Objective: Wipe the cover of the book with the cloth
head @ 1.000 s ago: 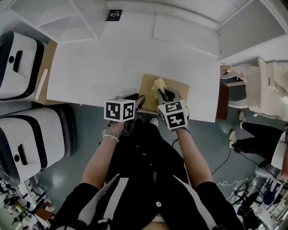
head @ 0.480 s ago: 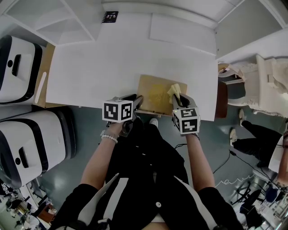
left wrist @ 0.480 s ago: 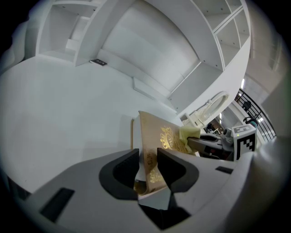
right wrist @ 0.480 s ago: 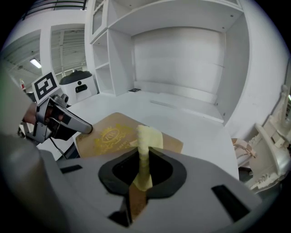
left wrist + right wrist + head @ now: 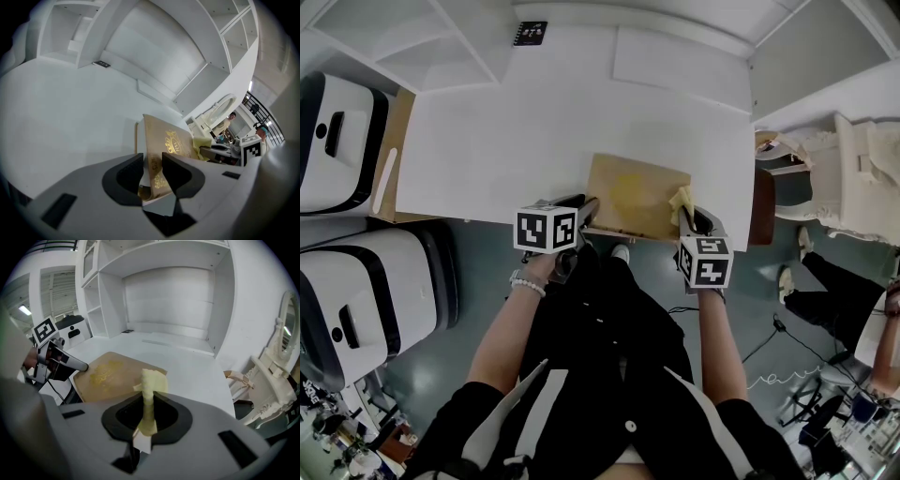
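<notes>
A tan book (image 5: 633,195) with a gold emblem (image 5: 169,139) lies at the front edge of the white table (image 5: 534,131). My left gripper (image 5: 587,213) is shut on the book's near left edge; in the left gripper view (image 5: 153,169) the cover sits pinched between both jaws. My right gripper (image 5: 687,214) is shut on a folded yellow cloth (image 5: 681,199), which stands up from the jaws (image 5: 147,414) at the book's right edge. The cloth's tip (image 5: 152,380) rests over the cover's right corner. The left gripper (image 5: 65,363) shows at the book's far side in the right gripper view.
A small black card (image 5: 531,33) and a white sheet (image 5: 675,61) lie at the table's back. White machines (image 5: 356,281) stand on the floor at left. A white chair (image 5: 853,178) and a person's legs (image 5: 834,295) are at right. Shelves line the back wall.
My right gripper has carried the cloth rightward across the cover, from its middle to its right edge. The left gripper has stayed on the book's left edge.
</notes>
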`<state>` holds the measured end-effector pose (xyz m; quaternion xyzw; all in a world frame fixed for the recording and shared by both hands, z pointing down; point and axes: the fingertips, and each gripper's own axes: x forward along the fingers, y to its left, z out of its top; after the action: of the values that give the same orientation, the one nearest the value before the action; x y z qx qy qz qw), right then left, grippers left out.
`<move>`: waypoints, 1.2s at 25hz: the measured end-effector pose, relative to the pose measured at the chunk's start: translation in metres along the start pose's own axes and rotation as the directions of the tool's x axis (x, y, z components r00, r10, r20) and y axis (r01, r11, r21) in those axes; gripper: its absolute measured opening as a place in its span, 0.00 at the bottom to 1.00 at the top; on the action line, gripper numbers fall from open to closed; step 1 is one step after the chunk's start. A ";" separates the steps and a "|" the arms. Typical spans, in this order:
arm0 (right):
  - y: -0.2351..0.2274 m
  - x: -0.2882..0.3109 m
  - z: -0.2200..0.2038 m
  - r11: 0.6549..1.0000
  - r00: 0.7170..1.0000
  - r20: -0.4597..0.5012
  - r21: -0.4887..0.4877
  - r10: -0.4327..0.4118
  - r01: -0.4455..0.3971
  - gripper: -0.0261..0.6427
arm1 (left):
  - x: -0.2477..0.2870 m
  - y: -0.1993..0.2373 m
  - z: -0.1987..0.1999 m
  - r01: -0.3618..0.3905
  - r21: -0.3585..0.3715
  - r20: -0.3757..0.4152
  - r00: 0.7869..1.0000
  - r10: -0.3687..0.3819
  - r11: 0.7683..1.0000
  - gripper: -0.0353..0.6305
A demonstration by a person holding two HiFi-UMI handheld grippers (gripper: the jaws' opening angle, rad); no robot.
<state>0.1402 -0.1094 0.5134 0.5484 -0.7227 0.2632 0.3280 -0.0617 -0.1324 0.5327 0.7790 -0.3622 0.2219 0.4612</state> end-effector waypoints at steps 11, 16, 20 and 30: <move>0.014 -0.003 0.013 1.000 1.000 0.016 -0.020 0.019 -0.019 0.09 | 0.001 0.000 0.000 -0.003 -0.004 0.002 1.000 0.003 1.000 0.24; 0.053 0.000 0.033 0.993 0.994 0.049 -0.069 0.099 -0.096 0.09 | 0.000 0.001 0.000 -0.004 -0.005 0.004 1.000 0.004 1.000 0.24; 0.093 0.006 0.043 0.977 0.981 0.056 -0.114 0.188 -0.181 0.09 | 0.000 0.000 0.000 -0.005 -0.005 0.006 1.000 0.005 1.000 0.24; 0.156 0.028 0.040 0.938 0.955 -0.003 -0.185 0.297 -0.293 0.09 | 0.000 0.001 0.001 -0.005 -0.011 0.010 1.000 0.005 1.000 0.24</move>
<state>-0.0226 -0.1162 0.5054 0.4047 -0.8218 0.2349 0.3251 -0.0625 -0.1337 0.5333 0.7766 -0.3676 0.2174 0.4631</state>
